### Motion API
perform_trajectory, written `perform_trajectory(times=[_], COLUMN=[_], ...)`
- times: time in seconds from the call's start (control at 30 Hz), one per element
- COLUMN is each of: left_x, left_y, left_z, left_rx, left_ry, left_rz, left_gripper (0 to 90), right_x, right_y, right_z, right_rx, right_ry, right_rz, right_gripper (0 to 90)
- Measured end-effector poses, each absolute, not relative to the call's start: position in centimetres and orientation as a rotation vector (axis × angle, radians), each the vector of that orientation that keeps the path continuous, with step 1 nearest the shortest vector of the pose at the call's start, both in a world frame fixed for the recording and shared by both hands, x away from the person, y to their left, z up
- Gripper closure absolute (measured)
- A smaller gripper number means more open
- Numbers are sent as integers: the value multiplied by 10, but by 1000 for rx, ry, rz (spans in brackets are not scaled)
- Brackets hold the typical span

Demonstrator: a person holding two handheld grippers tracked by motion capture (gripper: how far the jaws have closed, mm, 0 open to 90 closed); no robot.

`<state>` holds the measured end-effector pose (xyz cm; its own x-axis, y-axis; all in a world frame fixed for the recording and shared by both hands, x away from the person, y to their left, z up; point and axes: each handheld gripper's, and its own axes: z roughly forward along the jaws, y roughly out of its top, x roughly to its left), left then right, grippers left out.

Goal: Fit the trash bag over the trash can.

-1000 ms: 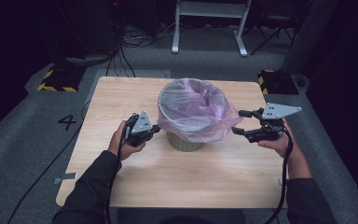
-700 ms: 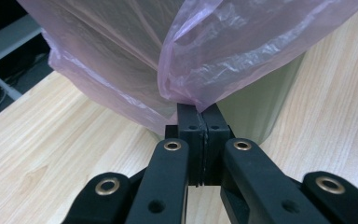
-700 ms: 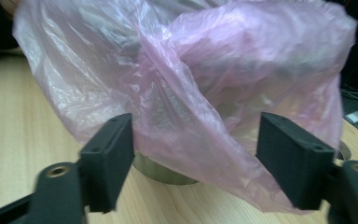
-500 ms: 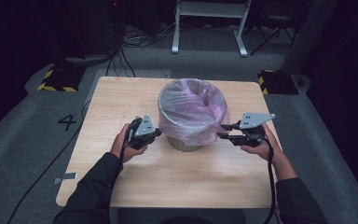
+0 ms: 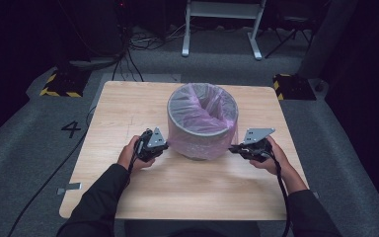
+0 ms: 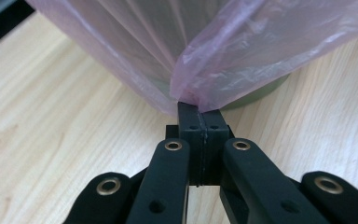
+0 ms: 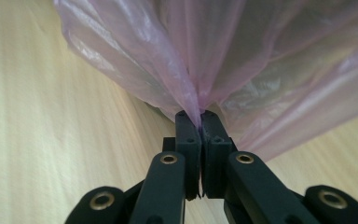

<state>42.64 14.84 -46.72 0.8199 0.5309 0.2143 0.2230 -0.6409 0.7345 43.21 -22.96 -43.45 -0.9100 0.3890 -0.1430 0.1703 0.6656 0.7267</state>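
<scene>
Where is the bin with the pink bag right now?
In the high view the bin stands mid-table, slightly toward the far edge, between the left tool and the right tool.

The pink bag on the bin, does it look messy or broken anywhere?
Not broken, no tear or spill shows. The pink bag is folded over the bin and hangs loose and crinkly down its sides. The left gripper and right gripper each pinch its bottom edge, bunching the plastic into puckers there.
</scene>
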Motion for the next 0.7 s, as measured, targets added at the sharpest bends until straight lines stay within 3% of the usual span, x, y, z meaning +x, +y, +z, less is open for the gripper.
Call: perform_trajectory(times=[0.2,0.27,0.33,0.47,0.57,0.67,0.7], left_x=[435,437,436,433,426,418,413], left_y=[151,152,156,165,173,179,181], left_z=[-479,-484,-487,-487,-485,-483,-483], left_rx=[2303,2313,2307,2252,2204,2175,2174], left_ry=[621,662,671,736,780,820,817], left_rz=[509,507,493,466,445,418,413], left_gripper=[884,780,762,429,275,205,202], right_x=[448,451,454,454,452,450,449], right_y=[-231,-231,-231,-233,-237,-244,-247], right_z=[-452,-457,-460,-460,-457,-457,-457], right_rx=[590,610,636,656,675,700,710], right_ry=[2631,2649,2661,2651,2627,2642,2652], right_rz=[1041,1017,988,988,1014,1058,1071], right_gripper=[880,863,863,803,791,530,483])
